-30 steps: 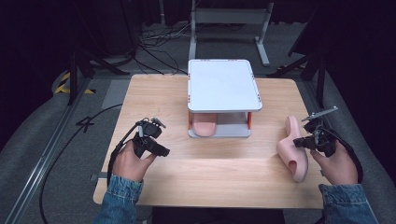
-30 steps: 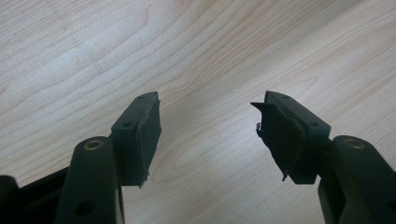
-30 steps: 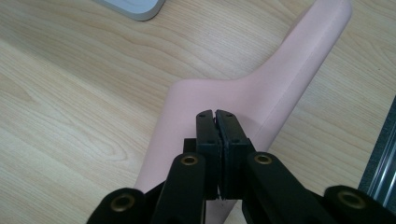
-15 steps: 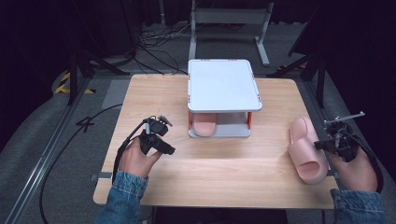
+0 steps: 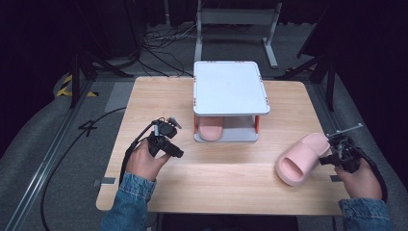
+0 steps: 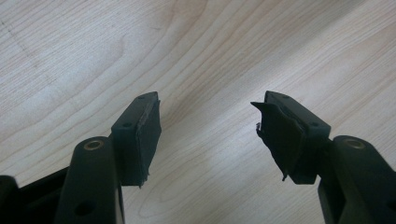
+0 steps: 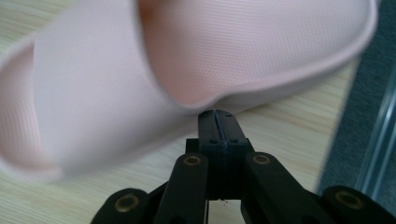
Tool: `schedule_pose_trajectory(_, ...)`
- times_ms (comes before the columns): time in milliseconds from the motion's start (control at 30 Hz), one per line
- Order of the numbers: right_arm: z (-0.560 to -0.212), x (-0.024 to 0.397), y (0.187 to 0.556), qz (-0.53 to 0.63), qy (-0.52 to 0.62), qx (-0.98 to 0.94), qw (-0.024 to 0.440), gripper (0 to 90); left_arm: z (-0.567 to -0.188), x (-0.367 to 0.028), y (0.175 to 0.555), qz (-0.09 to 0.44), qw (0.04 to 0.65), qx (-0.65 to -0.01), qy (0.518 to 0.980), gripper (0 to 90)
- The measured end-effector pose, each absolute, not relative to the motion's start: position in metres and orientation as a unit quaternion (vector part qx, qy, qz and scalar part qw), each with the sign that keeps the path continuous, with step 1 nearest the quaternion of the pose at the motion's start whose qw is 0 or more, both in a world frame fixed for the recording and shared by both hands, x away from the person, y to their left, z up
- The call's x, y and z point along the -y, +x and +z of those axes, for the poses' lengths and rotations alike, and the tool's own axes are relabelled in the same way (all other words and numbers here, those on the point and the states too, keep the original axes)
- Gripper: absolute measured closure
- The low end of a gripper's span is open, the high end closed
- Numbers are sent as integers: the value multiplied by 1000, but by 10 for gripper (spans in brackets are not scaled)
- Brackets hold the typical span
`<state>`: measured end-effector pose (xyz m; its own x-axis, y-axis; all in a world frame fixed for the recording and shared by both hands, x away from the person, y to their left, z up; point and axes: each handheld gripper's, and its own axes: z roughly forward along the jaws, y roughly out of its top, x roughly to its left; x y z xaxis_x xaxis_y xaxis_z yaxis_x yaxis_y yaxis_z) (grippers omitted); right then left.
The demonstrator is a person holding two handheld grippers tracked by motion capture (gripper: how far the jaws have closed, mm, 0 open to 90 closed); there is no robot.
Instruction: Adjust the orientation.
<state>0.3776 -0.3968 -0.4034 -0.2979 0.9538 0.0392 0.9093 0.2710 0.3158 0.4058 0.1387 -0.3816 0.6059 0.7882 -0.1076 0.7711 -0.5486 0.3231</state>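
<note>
A pink slipper [image 5: 300, 161] lies low over the wooden table [image 5: 226, 187] at the right, toe opening facing front-left. My right gripper [image 5: 331, 157] is at its right side, shut on the slipper's rim; in the right gripper view the jaws meet at the edge [image 7: 217, 114] of the slipper [image 7: 187, 60]. A second pink slipper [image 5: 210, 131] sits on the lower level of the small white shelf [image 5: 228, 86]. My left gripper [image 5: 179, 153] hovers left of the shelf, open, with bare wood between its fingers [image 6: 208, 135].
The white two-level shelf stands at the table's middle back. The table's right edge runs close behind my right hand. A black cable [image 5: 86, 144] trails off the left side. Stands and cables sit on the dark floor beyond.
My right hand moved right and down with the slipper, which turned from standing on edge to lying low, toe opening front-left. The left hand barely shifted.
</note>
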Motion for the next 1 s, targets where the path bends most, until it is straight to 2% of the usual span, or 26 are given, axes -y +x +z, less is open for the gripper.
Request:
schedule_pose_trajectory(267,-414,364,388,147,549,-820,60,875,-382,-140,403,23,171,-443,880,384)
schedule_pose_trajectory(333,-414,362,388,145,545,-824,62,836,-381,-141,403,27,170,-442,880,384)
schedule_pose_trajectory(467,-404,366,384,154,542,-824,65,701,-381,-142,402,24,174,-445,878,385)
schedule_pose_trajectory(600,-389,369,380,173,531,-825,90,602,-383,-143,401,27,167,-446,879,385)
schedule_pose_trajectory(1000,-384,347,396,198,479,-851,89,511,-385,-162,387,33,165,-468,868,388)
